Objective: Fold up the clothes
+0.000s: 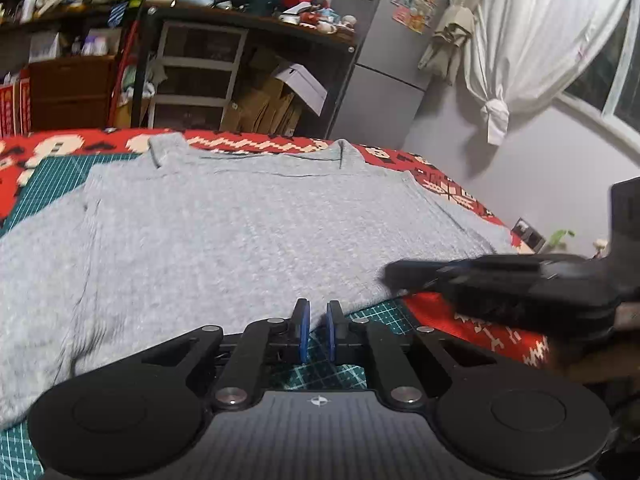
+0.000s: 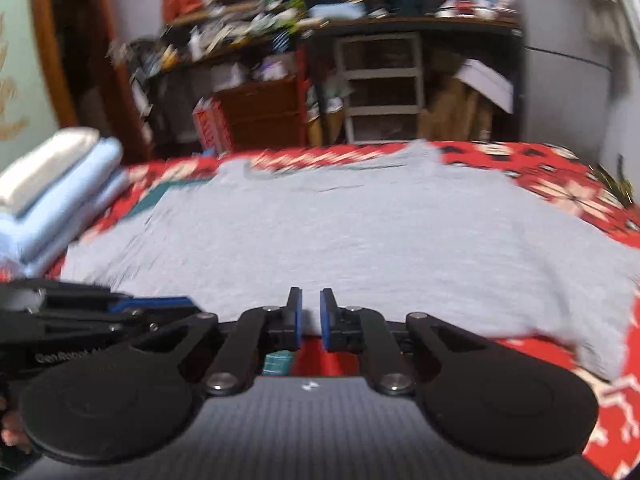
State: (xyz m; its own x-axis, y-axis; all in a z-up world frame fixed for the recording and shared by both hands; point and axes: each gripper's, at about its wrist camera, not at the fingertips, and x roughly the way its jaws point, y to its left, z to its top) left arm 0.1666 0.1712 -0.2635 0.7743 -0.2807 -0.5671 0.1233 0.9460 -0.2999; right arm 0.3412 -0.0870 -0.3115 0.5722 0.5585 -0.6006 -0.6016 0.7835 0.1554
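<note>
A grey knit sweater (image 1: 248, 232) lies spread flat on the bed, collar at the far side, and it fills the right wrist view (image 2: 360, 240) too. My left gripper (image 1: 318, 312) sits at the sweater's near hem, jaws slightly apart with a narrow gap and nothing between them. My right gripper (image 2: 311, 312) is at the near hem further right, jaws also slightly apart and empty. The right gripper appears blurred in the left wrist view (image 1: 500, 280); the left gripper appears at the left edge of the right wrist view (image 2: 100, 312).
A red patterned blanket (image 1: 440, 176) and a green cutting mat (image 1: 48, 184) lie under the sweater. Folded pale blue and white fabrics (image 2: 60, 184) are stacked at the bed's left. Cluttered shelves (image 1: 200, 60), a fridge (image 1: 392, 40) and a curtained window (image 1: 540, 40) stand behind.
</note>
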